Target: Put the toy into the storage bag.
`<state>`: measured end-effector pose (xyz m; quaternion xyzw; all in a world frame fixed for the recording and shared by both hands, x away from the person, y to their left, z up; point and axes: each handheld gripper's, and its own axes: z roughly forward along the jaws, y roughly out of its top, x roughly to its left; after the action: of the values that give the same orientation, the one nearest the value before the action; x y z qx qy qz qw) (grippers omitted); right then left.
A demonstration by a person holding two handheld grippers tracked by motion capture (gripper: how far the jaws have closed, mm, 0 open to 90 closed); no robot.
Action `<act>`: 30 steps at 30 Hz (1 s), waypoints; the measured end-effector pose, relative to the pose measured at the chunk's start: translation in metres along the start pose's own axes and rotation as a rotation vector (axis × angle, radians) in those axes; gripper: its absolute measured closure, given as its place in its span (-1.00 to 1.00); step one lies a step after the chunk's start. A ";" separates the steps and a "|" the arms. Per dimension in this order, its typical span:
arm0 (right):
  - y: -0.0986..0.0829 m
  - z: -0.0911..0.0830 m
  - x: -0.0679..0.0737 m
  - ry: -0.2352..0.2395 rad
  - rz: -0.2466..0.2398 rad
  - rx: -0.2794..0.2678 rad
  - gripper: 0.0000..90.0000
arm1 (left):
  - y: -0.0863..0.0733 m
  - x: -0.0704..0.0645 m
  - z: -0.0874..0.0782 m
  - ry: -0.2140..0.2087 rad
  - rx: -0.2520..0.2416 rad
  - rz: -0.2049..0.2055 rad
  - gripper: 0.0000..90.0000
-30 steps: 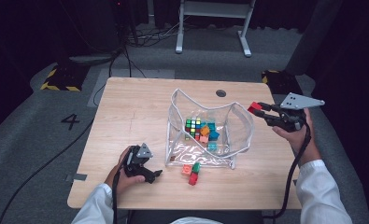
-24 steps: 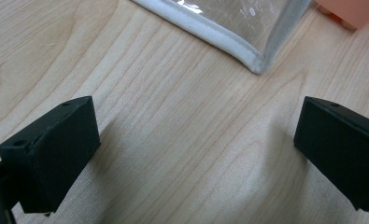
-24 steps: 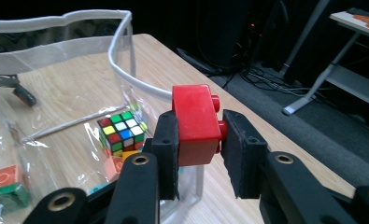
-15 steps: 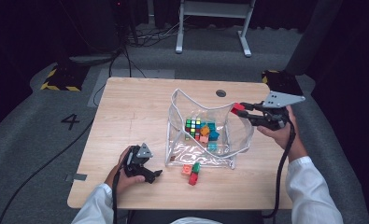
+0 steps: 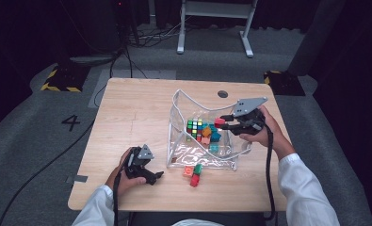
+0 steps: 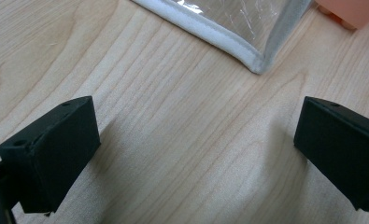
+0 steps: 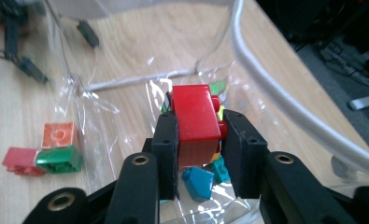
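High view: right gripper (image 5: 222,121) held over clear bag (image 5: 181,141) on bench (image 5: 132,108), red brick (image 5: 219,121) clamped in jaws above coloured blocks inside. Left gripper (image 5: 156,176) rested on bench near bag corner.

Left gripper view: jaws spread wide, bare wood between.

Right gripper view: red brick (image 7: 194,123) pinched between jaws inside bag opening.

The orange brick (image 6: 348,10) is cut off at the left gripper view's top edge.
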<state>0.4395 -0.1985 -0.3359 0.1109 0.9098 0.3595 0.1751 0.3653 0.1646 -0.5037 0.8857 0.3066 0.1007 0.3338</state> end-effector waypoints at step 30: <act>-0.028 -0.007 -0.017 -0.070 0.004 0.392 0.50 | 0.000 0.000 0.000 0.000 0.001 0.000 -0.99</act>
<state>0.4507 -0.2287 -0.3469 0.1572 0.9555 0.1718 0.1811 0.3653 0.1645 -0.5036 0.8858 0.3067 0.1007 0.3334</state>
